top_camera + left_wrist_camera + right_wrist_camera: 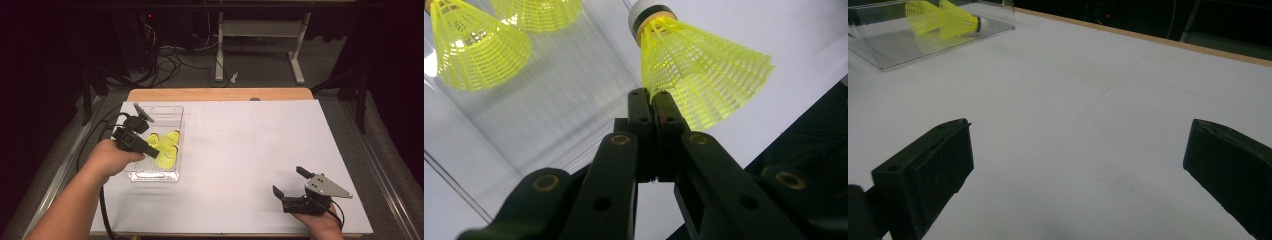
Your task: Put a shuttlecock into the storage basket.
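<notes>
A yellow plastic shuttlecock with a mesh skirt and a white cork tip (696,70) is sitting in the grip of the left gripper (652,100). The two black jaws are standing pressed together and are pinching the edge of the skirt between them. In the high view this left gripper (152,150) is hanging over the clear plastic rectangular tray (172,176) at the left side of the table, with the held shuttlecock above the tray's floor. Two more yellow mesh shuttlecocks (479,47) are lying in the same tray, just beside the held one. The tray is resting on the white sheet covering the table (250,145). The right gripper (292,185) is sitting near the front right edge of the table, well apart from the tray. Its jaws are standing wide open and are holding nothing.
</notes>
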Tool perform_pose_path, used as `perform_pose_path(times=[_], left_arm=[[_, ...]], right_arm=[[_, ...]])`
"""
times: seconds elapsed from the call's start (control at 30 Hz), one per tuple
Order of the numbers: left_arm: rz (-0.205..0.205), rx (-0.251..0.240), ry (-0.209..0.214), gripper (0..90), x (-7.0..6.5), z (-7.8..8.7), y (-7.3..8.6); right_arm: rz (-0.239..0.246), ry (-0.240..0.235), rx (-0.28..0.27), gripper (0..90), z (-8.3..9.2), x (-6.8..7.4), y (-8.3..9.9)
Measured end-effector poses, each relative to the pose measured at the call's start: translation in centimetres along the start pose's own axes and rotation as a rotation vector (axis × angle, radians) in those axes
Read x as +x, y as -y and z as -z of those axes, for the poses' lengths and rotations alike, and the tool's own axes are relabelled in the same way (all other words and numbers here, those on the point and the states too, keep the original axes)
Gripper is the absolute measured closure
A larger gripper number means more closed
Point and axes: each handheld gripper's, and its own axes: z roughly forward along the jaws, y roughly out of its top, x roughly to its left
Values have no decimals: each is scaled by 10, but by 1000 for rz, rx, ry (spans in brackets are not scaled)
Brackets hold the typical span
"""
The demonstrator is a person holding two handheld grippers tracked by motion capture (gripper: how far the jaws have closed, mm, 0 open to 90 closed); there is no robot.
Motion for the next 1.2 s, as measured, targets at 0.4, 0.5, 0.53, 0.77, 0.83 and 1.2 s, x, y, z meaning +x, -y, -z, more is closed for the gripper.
perform_pose_path(times=[0.4,0.5,0.53,0.77,0.83,1.2], left_arm=[[87,-6,-7,893,22,5,13],[70,-13,-14,893,28,3,16],[70,-14,-13,893,29,3,17],[110,-15,-20,893,42,2,26],[116,-16,-18,893,45,1,28],[160,-27,-25,892,58,2,38]], right_arm=[[9,-4,8,4,-2,1,1],[9,-4,8,4,-2,1,0],[9,-3,7,4,-2,1,0],[12,-4,9,4,-2,2,1],[12,-4,11,4,-2,2,1],[13,-4,13,4,-3,2,1]])
